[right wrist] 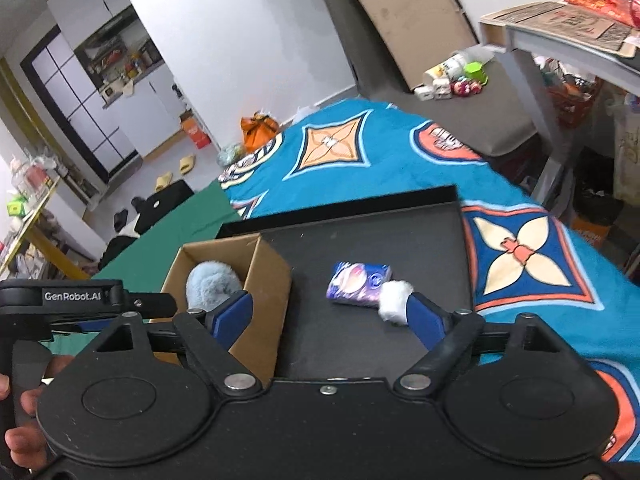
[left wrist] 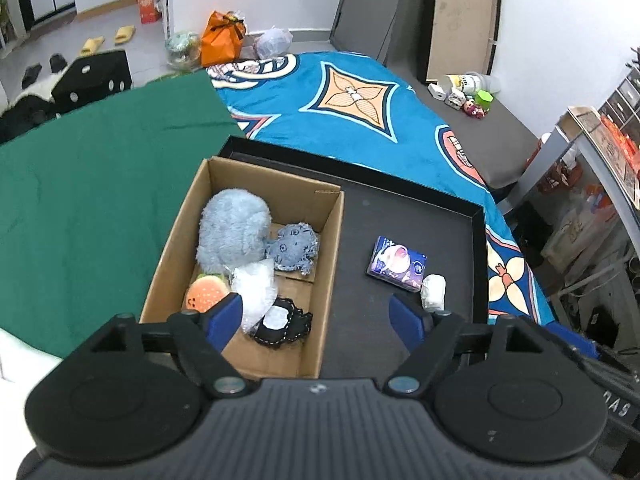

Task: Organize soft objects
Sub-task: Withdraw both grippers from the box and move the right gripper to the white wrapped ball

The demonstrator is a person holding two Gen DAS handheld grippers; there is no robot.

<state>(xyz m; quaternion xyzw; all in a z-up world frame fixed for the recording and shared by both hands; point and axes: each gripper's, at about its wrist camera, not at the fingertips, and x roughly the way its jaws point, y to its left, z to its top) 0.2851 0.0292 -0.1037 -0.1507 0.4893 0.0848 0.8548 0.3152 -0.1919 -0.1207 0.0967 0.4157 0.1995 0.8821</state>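
Observation:
A cardboard box [left wrist: 328, 248] [right wrist: 268, 276] stands on the left of a black tray [left wrist: 476, 240] [right wrist: 460, 236]. Inside it lie a fluffy light-blue plush [left wrist: 232, 232] [right wrist: 212, 284], a small denim toy [left wrist: 292, 248], a burger plush [left wrist: 206, 292], a white plastic bag [left wrist: 256, 288] and a black pouch [left wrist: 284, 324]. On the tray sit a purple tissue pack [left wrist: 396, 264] [right wrist: 356, 280] and a white fluffy piece [left wrist: 434, 292] [right wrist: 394, 300]. My left gripper [left wrist: 316, 320] hangs open over the box's near right wall, holding nothing. My right gripper [right wrist: 328, 316] is open above the tray, its right finger beside the white piece.
The tray rests on a blue patterned blanket [left wrist: 360, 120] [right wrist: 520, 260], with green cloth [left wrist: 88, 184] to the left. A grey bench with small toys [left wrist: 468, 96] [right wrist: 452, 80] stands behind. A person's hand [right wrist: 20, 420] grips the left tool's handle.

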